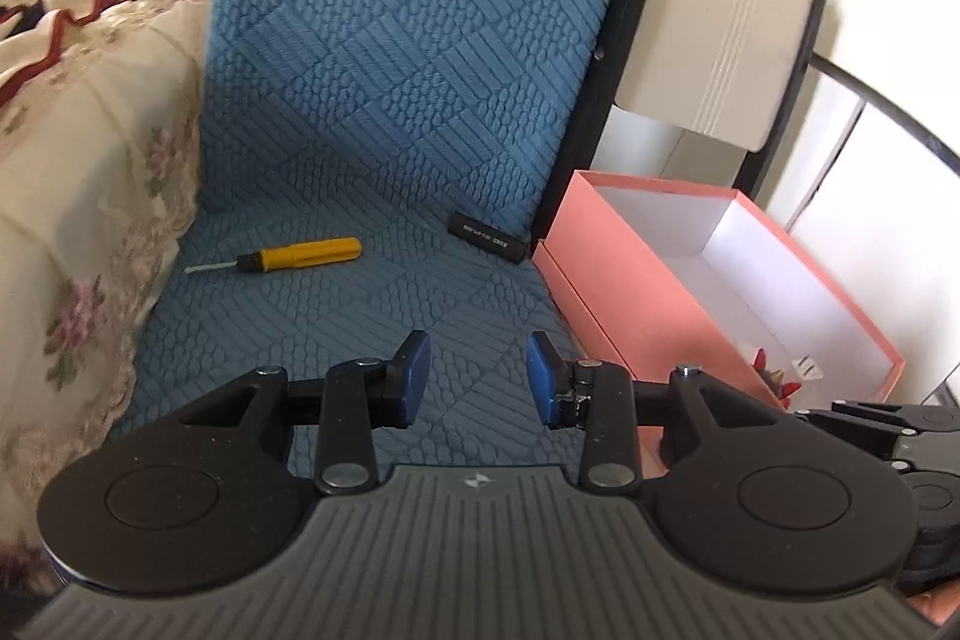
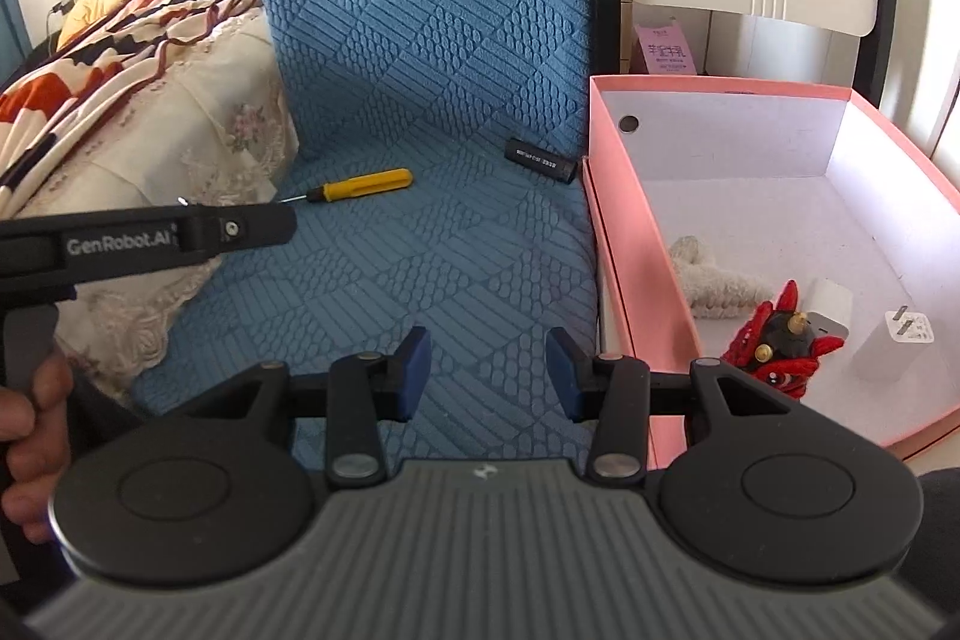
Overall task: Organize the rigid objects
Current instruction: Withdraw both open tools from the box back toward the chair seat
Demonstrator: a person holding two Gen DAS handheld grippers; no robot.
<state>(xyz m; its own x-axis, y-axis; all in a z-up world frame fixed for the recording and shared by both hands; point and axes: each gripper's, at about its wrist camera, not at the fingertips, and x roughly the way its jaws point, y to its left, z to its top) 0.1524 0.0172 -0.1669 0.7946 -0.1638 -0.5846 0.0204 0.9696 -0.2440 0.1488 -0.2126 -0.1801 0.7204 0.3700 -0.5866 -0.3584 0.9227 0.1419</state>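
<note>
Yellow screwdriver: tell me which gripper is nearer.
Left. The left gripper hovers over the cushion facing the yellow screwdriver; the right gripper sits farther right, beside the pink box.

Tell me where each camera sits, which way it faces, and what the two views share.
Left wrist: on the open left gripper, facing the blue cushion; the right gripper's edge shows.
Right wrist: on the open right gripper, facing the cushion and pink box; the left hand shows.
Shared: yellow screwdriver, black cylinder, box.
</note>
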